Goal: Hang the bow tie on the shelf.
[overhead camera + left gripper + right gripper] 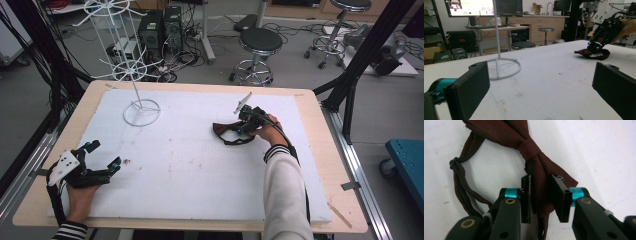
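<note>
The white foam board [200, 170] is lying open across its middle, so a gripper is having free passage there between the two hands. At the far left part, a white wire stand [134, 75] is rising tall, with its ring base [142, 113] resting on the board and its arms spreading wide above; this is blocking any high path in that corner. The left gripper [102, 160] is occupying the near left edge, jaws apart. The right gripper [244, 127] and the dark red bow tie [229, 132] are taking the right centre, well apart from the stand. The strap loop [461, 182] is possibly lying flat, beside the jaws.
</note>
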### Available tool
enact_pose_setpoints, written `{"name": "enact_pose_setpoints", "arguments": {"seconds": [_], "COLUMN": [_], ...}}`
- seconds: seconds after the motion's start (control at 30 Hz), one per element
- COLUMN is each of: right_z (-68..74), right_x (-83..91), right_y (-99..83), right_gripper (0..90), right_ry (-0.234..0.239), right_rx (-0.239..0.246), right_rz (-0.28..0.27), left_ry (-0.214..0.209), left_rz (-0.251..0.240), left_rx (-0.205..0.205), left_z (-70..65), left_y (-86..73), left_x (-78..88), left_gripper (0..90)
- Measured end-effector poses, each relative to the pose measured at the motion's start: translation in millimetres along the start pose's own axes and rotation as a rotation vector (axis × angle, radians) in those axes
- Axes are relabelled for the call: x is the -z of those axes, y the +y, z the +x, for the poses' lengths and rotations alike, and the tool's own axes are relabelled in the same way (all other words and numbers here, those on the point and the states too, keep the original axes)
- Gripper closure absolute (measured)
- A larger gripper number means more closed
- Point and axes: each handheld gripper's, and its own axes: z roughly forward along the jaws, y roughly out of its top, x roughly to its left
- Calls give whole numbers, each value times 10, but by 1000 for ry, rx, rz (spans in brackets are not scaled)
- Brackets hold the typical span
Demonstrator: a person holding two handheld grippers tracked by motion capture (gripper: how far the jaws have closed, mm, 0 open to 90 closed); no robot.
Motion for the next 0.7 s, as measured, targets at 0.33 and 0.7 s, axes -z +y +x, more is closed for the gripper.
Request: {"name": "enact_pose_setpoints", "arguments": {"seconds": [0.33,0.7], "right_z": [8,23], "right_x": [31,141], "right_y": [13,15], "right_gripper": [832,832], "right_ry": [5,13], "right_rx": [1,-30], "right_rz": [4,-44], "left_ry": [-1,2], "left_rz": [0,-4], "left_rx": [1,-2], "left_z": [-3,-2], "left_y": [0,0], "left_x": [0,2], "left_gripper": [17,17]}}
